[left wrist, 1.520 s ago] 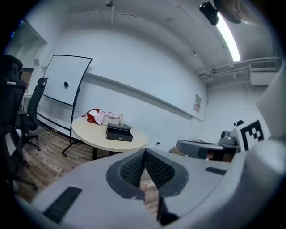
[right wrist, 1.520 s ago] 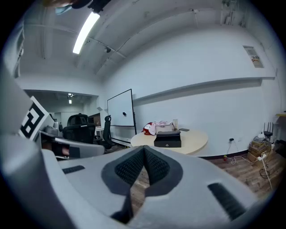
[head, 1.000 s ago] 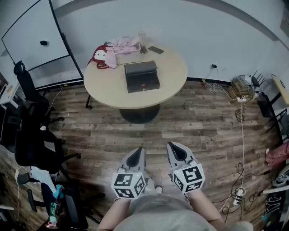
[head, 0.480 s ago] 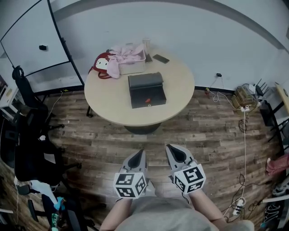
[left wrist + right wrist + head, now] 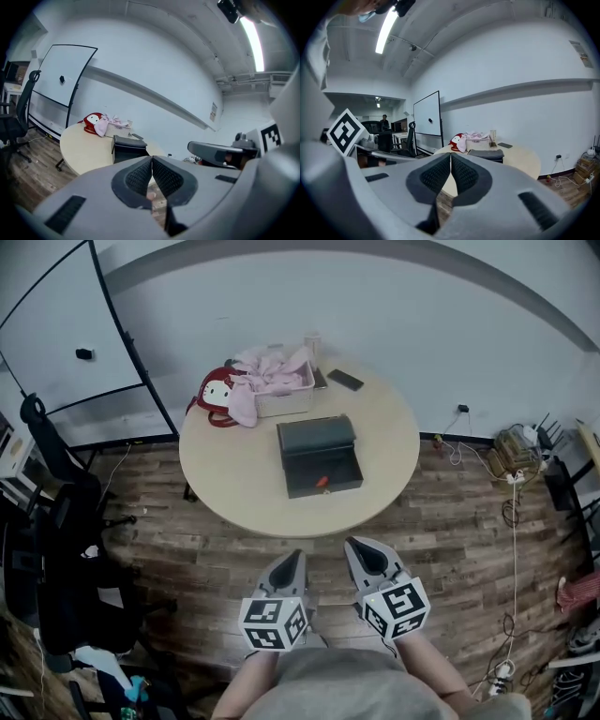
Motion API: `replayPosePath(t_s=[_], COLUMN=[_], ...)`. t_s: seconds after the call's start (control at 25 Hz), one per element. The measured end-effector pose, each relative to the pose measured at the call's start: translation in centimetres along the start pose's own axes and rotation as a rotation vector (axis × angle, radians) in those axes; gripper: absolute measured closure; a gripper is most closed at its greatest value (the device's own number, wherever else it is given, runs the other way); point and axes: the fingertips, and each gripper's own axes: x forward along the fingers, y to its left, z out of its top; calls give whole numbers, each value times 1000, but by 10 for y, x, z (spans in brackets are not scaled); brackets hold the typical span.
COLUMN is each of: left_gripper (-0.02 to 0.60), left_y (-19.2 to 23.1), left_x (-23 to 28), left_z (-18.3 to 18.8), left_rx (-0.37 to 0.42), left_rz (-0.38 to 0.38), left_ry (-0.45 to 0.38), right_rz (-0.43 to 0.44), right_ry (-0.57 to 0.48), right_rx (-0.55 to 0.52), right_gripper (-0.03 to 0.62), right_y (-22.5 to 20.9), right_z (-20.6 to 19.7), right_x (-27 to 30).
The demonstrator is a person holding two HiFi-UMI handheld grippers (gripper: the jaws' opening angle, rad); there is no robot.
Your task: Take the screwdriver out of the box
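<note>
Beige and round, the table (image 5: 234,474) is standing on a wooden plank floor (image 5: 441,521), and everything else is placed by it. Near the table's middle a dark grey box (image 5: 317,439) is sitting, its lid seemingly lying shut. A small orange-red mark (image 5: 322,482) is showing on the side facing the table's near edge. The screwdriver itself is not showing in any view, so whether it is lying inside the box cannot be told.

Toward the table's far edge a white basket (image 5: 286,401) is holding a heap of pink cloth (image 5: 272,371). A red plush toy with a white face (image 5: 216,390) is leaning at the table's far left rim, just beside the basket. A dark phone (image 5: 345,381) is lying flat near the far rim, to the right of the basket.

Off the table, over the floor just short of its near edge, the left gripper (image 5: 292,559) and the right gripper (image 5: 361,551) are hanging side by side, both pointing toward the table and touching nothing on it. Each gripper's own view is showing its ribbed pads pressing together along their length with nothing pinched between them.

Beyond the table's left side a whiteboard (image 5: 56,324) is leaning by the wall, and black office chairs (image 5: 56,540) are standing well apart from the table. To the table's right, cables (image 5: 511,521) are trailing across the floor.
</note>
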Motion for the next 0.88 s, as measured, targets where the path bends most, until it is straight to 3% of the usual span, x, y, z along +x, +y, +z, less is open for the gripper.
replayPosePath(t_s=[0.48, 0.88], left_gripper=[578, 578], left_y=[65, 81], left_x=[39, 80], left_z=[20, 19], left_rx=[-5, -31], left_rz=[4, 38], left_ry=[12, 45], right_rz=[-35, -76], right_ry=[-17, 5], right_rx=[19, 16], right_gripper=[592, 592], right_y=[-21, -82], right_z=[7, 5], right_x=[74, 97])
